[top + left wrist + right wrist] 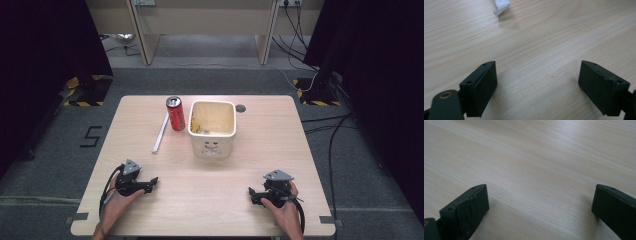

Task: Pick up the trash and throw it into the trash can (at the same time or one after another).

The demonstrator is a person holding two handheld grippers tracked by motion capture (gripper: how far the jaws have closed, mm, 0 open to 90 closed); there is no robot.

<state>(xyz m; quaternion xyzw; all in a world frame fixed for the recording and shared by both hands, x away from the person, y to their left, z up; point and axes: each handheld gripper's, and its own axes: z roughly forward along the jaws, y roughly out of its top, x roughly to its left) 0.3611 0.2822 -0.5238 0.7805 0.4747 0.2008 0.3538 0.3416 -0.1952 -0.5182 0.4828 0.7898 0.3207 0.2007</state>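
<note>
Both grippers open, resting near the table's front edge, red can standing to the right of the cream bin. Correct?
Not quite: the red can stands to the left of the cream bin, as the high view shows. Left gripper and right gripper are open, near the front edge.

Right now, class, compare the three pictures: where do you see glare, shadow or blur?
High view: sharp at centre, bright light on the cream square plastic bin, black curtains dark at both sides. Left gripper view: soft shadows under both jaws, the white paper strip blurred. Right gripper view: pale glare across the light wooden table.
</note>
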